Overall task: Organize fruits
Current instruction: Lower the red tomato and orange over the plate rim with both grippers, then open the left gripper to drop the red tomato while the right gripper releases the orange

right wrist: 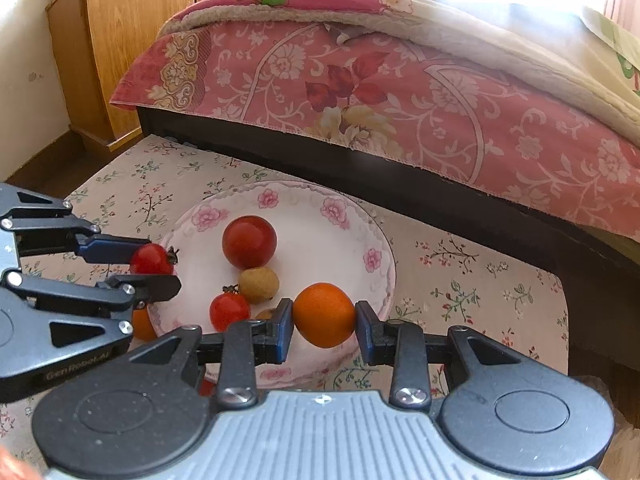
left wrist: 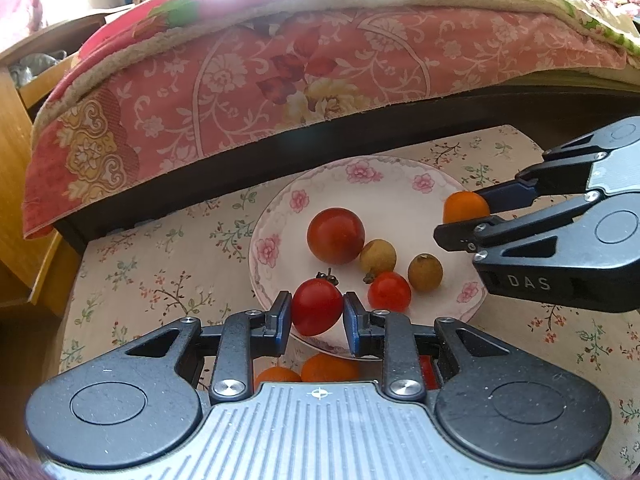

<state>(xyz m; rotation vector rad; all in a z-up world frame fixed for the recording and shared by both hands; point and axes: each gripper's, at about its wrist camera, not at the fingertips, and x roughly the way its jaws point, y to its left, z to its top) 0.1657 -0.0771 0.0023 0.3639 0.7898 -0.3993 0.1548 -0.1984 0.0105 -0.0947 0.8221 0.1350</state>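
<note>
A white plate with pink flowers [left wrist: 280, 208] [right wrist: 320, 216] lies on a floral cloth. On it are a large red tomato [left wrist: 335, 234] [right wrist: 249, 241], a small red tomato [left wrist: 389, 291] [right wrist: 229, 311] and two tan longans [left wrist: 377, 256] [left wrist: 425, 271] [right wrist: 259, 284]. My left gripper [left wrist: 317, 312] [right wrist: 154, 270] is shut on a red cherry tomato [left wrist: 317, 306] [right wrist: 151, 259] at the plate's near rim. My right gripper [right wrist: 323, 322] [left wrist: 466, 210] is shut on a small orange fruit [right wrist: 323, 314] [left wrist: 466, 207] over the plate's right rim.
Two orange fruits [left wrist: 328, 367] lie on the floral cloth [left wrist: 140, 280] under my left gripper; one shows in the right wrist view [right wrist: 142, 324]. A bed with a pink floral quilt [left wrist: 280, 80] [right wrist: 400, 100] stands just behind the plate. A wooden cabinet [right wrist: 132, 40] stands at the left.
</note>
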